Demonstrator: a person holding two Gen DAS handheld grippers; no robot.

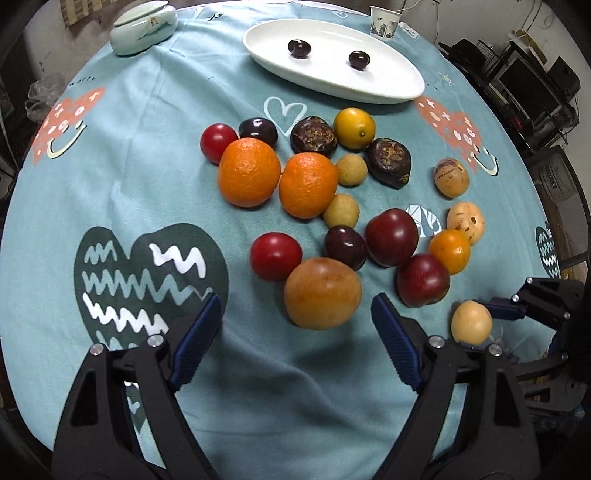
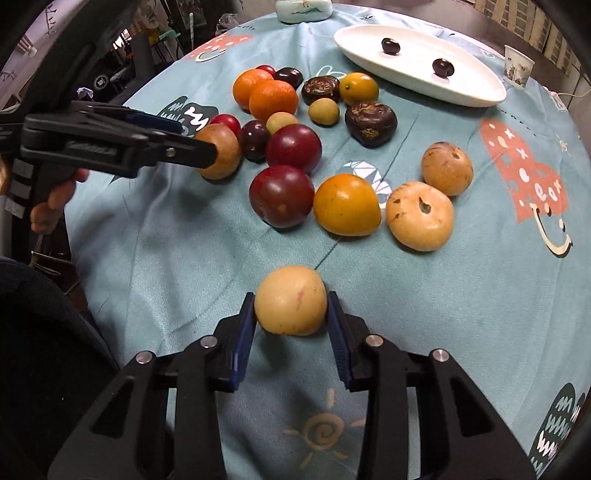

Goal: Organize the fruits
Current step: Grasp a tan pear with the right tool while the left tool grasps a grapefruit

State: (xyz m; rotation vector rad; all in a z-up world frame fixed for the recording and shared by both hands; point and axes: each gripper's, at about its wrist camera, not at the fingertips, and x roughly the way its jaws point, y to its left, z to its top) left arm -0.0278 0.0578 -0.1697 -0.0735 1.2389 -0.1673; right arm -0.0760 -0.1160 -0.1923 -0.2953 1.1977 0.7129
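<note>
Several fruits lie loose on a teal cloth: two oranges (image 1: 249, 171), red plums (image 1: 391, 237), dark water chestnuts (image 1: 313, 134) and small yellow fruits. A white oval plate (image 1: 388, 79) at the back holds two dark cherries (image 1: 299, 48). My left gripper (image 1: 295, 317) is open, its fingers either side of a large tan-orange fruit (image 1: 322, 293), not touching it. My right gripper (image 2: 291, 314) is shut on a pale yellow fruit (image 2: 290, 300) close to the cloth; this fruit also shows in the left wrist view (image 1: 471, 322).
A pale green lidded jar (image 1: 144, 26) stands at the back left and a paper cup (image 1: 384, 23) at the back right behind the plate. The round table's edge runs all around; cluttered shelves lie beyond it at the right.
</note>
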